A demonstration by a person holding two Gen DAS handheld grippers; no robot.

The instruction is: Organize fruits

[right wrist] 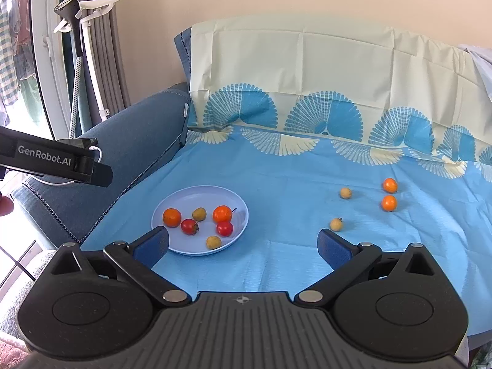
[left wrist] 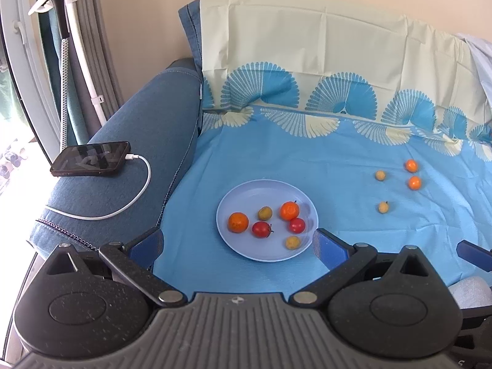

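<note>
just ahead of the left gripper [left wrist: 238,243], between its spread jaws, a pale blue plate [left wrist: 246,189] sits on the blue sheet [left wrist: 307,160] that covers the couch seat, likely laid there to keep the upholstery clean. the plate serves as the collecting spot: it already holds two oranges, two red fruits and two small yellow-brown ones. both grippers are released and hold nothing.

beyond the right gripper [right wrist: 243,243], out past its right jaw, four fruits lie loose on the sheet: the nearest yellow fruit [right wrist: 336,224], a farther yellow fruit [right wrist: 346,193], and two oranges [right wrist: 389,203] close together behind them. these seem the ones left to gather, and the right gripper is the better placed for them.

the only legible writing is "genrobot.ai", printed on the side of the left gripper's body where it shows in the right wrist view. a phone [left wrist: 90,159] charges on the couch arm [left wrist: 147,117], off past the left jaw.
</note>
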